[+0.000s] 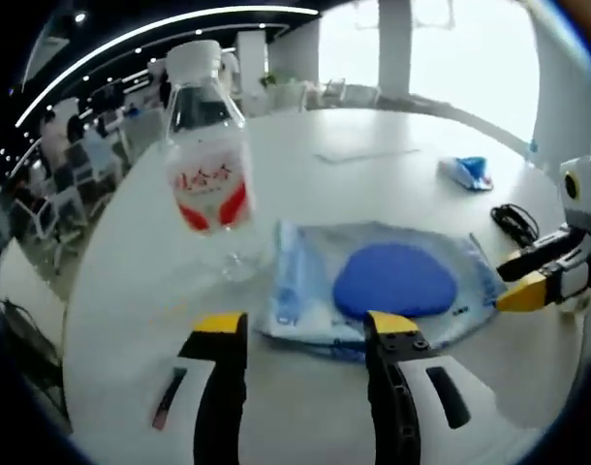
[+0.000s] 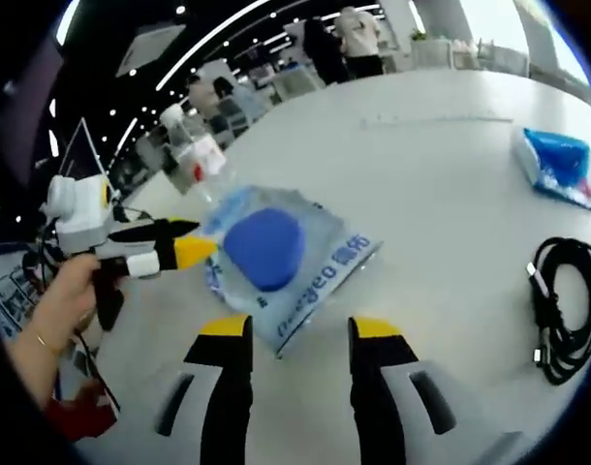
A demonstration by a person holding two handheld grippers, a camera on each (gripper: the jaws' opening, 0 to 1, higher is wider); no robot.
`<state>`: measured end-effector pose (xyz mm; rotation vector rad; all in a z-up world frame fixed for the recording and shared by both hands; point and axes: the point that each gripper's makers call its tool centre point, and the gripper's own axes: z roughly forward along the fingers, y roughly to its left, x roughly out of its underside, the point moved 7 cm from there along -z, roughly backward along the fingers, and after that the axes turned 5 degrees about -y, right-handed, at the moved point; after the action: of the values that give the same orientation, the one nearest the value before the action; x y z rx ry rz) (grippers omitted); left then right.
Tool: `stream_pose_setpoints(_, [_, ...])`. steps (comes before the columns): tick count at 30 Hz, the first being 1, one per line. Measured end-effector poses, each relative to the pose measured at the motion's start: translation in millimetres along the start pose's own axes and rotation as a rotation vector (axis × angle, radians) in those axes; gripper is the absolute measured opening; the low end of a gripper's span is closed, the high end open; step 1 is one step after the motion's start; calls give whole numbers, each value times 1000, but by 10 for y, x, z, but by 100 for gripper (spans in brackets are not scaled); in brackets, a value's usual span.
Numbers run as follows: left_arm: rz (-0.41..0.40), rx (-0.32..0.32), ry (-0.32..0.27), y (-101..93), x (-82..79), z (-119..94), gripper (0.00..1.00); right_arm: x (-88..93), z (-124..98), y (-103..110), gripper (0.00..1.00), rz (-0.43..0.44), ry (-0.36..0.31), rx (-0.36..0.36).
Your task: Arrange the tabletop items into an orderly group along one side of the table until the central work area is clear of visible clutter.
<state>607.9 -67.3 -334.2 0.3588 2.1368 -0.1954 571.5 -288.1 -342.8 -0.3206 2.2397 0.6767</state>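
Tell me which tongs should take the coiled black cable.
Right, probably. The coiled black cable lies just beside the right tongs, while the left tongs face the blue packet, with the cable farther off.

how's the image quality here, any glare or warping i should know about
Left gripper view: windows behind the table blow out to white, and the water bottle bows with fisheye curve. Right gripper view: the ceiling light strips bend into arcs, the blue wipes packet stays fairly sharp, and the black cable stretches near the edge.
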Motion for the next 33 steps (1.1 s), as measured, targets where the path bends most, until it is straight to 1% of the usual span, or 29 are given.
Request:
stream_pose_setpoints(1, [2, 10, 6, -12, 18, 17, 44, 11, 3, 6, 35, 3, 2, 2])
stream_pose_setpoints(3, [11, -6, 26, 5, 39, 16, 42, 46, 23, 40, 29, 7, 16, -15])
stream_pose_setpoints(4, [11, -10, 22, 13, 35, 11, 39, 50, 28, 48, 25, 8, 16, -16])
stream_pose_setpoints(6, [-9, -28, 9, 60, 24, -7, 31, 70, 41, 70, 23, 15, 23, -20])
stream_pose_setpoints(8, [-26, -16, 13, 94, 37, -10, 21, 66, 46, 69, 22, 20, 17, -15])
stream_pose_setpoints(11, [-35, -22, 26, 129, 62, 3, 16, 71, 50, 44, 18, 32, 21, 0])
stream_pose_setpoints(12, [-41, -20, 23, 134, 62, 7, 14, 72, 47, 32, 14, 34, 21, 7])
stream_pose_setpoints(13, [-47, -26, 24, 142, 63, 13, 13, 69, 45, 15, 9, 32, 19, 17])
stream_pose_setpoints(14, [-46, -27, 24, 141, 62, 12, 9, 72, 44, 10, 8, 28, 24, 16])
stream_pose_setpoints(15, [-28, -35, 28, 153, 62, 12, 6, 69, 46, 10, 8, 43, 23, 12])
stream_pose_setpoints(17, [-28, -28, 30, 134, 67, 19, 3, 63, 50, 11, 7, 39, 25, 10])
stream_pose_setpoints(19, [-33, -32, 32, 111, 71, 22, 1, 64, 53, 15, 7, 30, 27, 12])
stream_pose_setpoints(20, [4, -32, 38, 107, 68, 15, 1, 67, 53, 17, 6, 30, 27, 13])
stream_pose_setpoints(21, [5, -32, 40, 95, 64, 15, 0, 69, 54, 15, 6, 27, 28, 14])
stream_pose_setpoints(23, [32, -32, 53, 92, 59, 13, 0, 67, 53, 9, 6, 27, 25, 16])
stream_pose_setpoints(24, [27, -39, 50, 81, 46, 8, 0, 65, 53, 7, 5, 21, 25, 15])
stream_pose_setpoints(28, [66, -48, 70, 35, 49, -25, 0, -8, 14, -14, 3, -22, -8, 27])
stream_pose_setpoints(29, [67, -50, 67, 27, 48, -33, 0, -26, 6, -19, 3, -30, -11, 27])
stream_pose_setpoints(32, [59, -55, 67, -13, 44, -64, 0, -71, -22, -53, 2, -28, -12, 35])
stream_pose_setpoints(33, [77, -50, 67, -43, 39, -76, 0, -76, -26, -64, 2, -31, -13, 41])
